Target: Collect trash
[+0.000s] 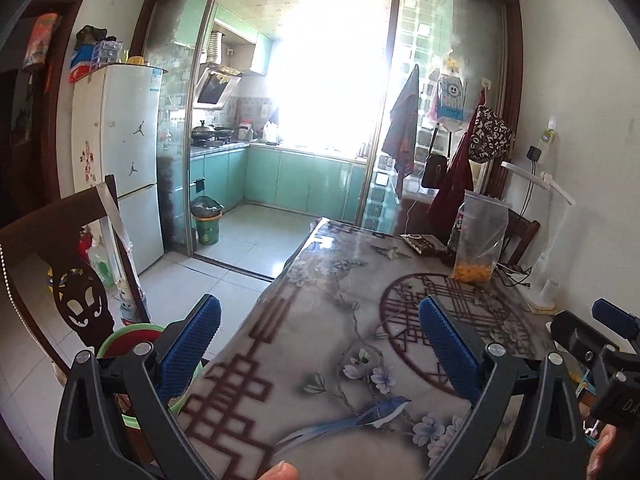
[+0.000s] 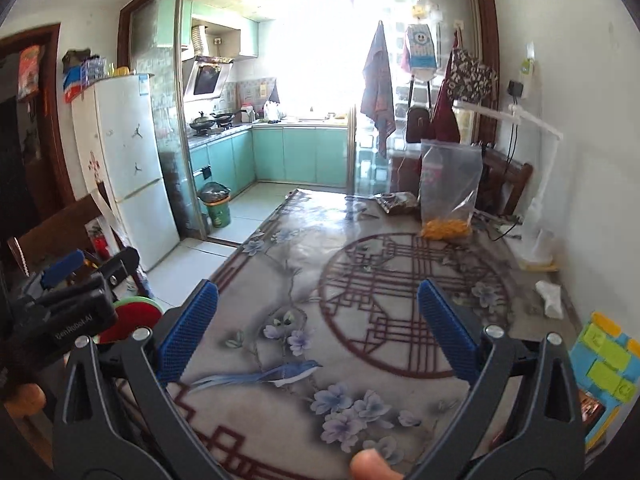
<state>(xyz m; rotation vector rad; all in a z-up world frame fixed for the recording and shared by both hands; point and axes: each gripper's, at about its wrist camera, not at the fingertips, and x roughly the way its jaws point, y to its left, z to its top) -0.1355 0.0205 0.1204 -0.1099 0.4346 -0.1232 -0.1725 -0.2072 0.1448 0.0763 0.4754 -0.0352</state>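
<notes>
A dining table under a glossy cloth printed with blossoms, a blue bird and a dark red lattice roundel fills the foreground of both wrist views, its far end running toward the sliding glass doors of a sunlit kitchen with turquoise cabinets. A white two-door refrigerator stands left of the doorway, and inside it on the tiled floor sits a green waste bin lined with a dark bag. At the table's far right corner an upright clear zip bag holds yellow-orange pieces at its bottom, with a dark crumpled snack wrapper lying just beside it on its left; a white desk lamp stands against the wall near them. Nearer along the table's right edge, seen only from the right wrist, lies a crumpled white tissue, apart from the other items. The left gripper hovers over the table's left edge with its blue-padded fingers spread as wide as they go, nothing between them and touching nothing. The right gripper hangs above the middle of the cloth, its jaws likewise splayed fully apart and empty, well short of the wrapper and the tissue. A fingertip of the person shows at the bottom edge of each view.
</notes>
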